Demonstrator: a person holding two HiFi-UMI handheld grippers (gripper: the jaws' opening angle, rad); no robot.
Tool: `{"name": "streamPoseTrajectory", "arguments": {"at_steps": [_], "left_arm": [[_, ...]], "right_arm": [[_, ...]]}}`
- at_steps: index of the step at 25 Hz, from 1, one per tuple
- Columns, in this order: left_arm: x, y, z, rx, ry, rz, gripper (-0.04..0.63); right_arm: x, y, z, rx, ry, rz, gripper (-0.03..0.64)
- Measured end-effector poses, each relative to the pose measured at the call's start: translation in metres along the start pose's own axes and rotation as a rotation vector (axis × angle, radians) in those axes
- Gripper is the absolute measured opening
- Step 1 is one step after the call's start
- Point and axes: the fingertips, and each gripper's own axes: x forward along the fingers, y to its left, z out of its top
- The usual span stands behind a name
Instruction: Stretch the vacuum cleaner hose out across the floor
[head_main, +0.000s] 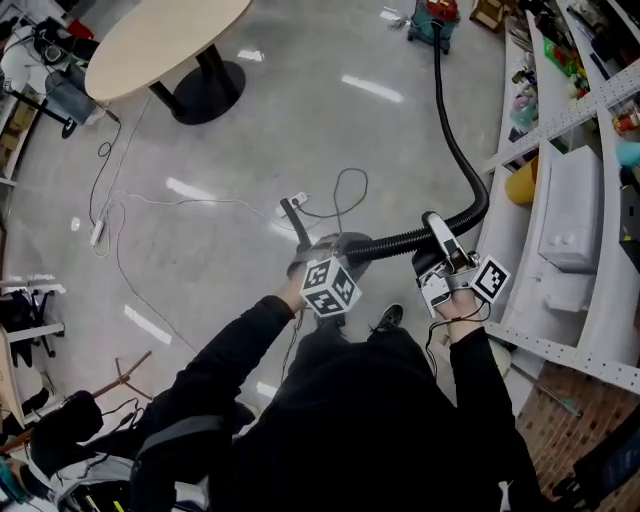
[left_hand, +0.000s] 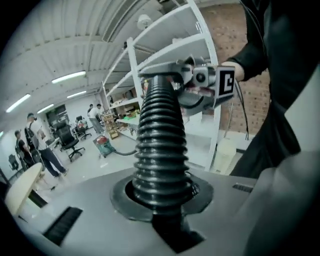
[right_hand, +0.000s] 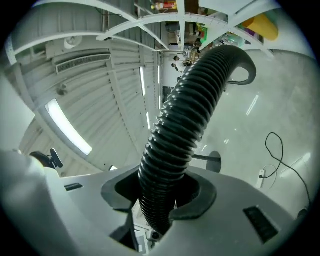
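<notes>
Now both grippers are clamped on the black ribbed hose (head_main: 462, 160), held above the floor (head_main: 300, 130) in front of the person. The left gripper (left_hand: 162, 194) has its fingers pressed tight around the hose. The hose rises straight out from between them and runs on to the right gripper (head_main: 440, 252), near on the far side. That gripper's fingers also pinch the hose, which passes right through the gap between them. Beyond the right fingers the hose bends up in an arch. It then trails well away across the floor to the vacuum cleaner (head_main: 432, 22), alongside the white shelving (head_main: 590, 200). Only a short stretch of hose spans the two sets of fingers.
</notes>
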Motion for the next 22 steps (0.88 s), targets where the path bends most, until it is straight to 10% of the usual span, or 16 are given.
{"name": "streamPoseTrajectory", "arguments": {"at_steps": [7,12,18,20,22], "left_arm": [[-0.007,-0.034,0.041,-0.049,0.046,0.026,0.092],[0.037,-0.085,0.060,0.016,0.235,0.092,0.092],[0.069,-0.154,0.080,0.118,0.425,0.158,0.092],[0.076,-0.173,0.088,0.130,0.462,0.173,0.092],[0.082,-0.193,0.097,0.140,0.487,0.173,0.092]], "right_arm": [[-0.053,-0.014,0.005,0.063,-0.060,-0.027,0.249],[-0.145,-0.029,-0.062,-0.006,0.200,-0.099,0.259],[-0.261,-0.037,-0.067,-1.269,0.557,-0.413,0.217],[-0.279,-0.045,-0.059,-1.041,0.513,-0.402,0.192],[-0.292,-0.044,-0.046,-0.534,0.321,-0.322,0.192]]}}
